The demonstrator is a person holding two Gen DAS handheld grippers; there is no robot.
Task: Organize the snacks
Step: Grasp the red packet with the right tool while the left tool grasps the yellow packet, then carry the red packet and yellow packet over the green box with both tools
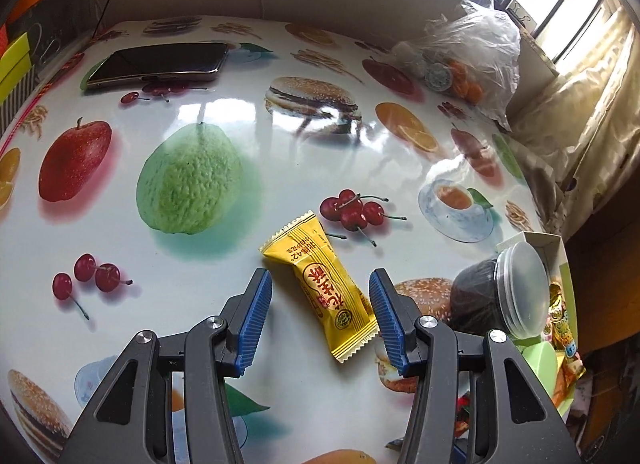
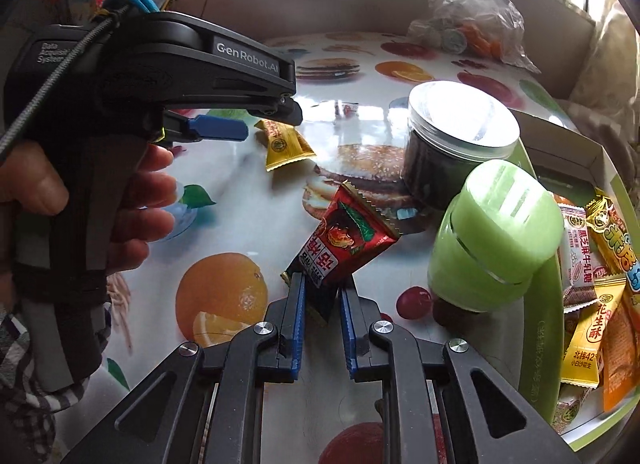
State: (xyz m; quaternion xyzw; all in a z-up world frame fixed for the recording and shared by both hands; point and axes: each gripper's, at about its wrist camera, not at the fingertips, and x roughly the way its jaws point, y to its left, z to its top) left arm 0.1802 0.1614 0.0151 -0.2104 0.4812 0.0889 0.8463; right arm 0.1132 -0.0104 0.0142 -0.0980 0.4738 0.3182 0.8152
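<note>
We've got the right gripper (image 2: 322, 296) clamped on the red pack's (image 2: 340, 244) near end, lifted off the table (image 1: 120, 223). Keep the pinch firm & swing it to the green box (image 2: 540, 344), clearing the green bottle (image 2: 496, 232) & jar (image 2: 456, 143). Left gripper (image 1: 320, 304) is open, straddling the yellow pack (image 1: 320, 284), pads not touching; drop lower, then close across its middle.
</note>
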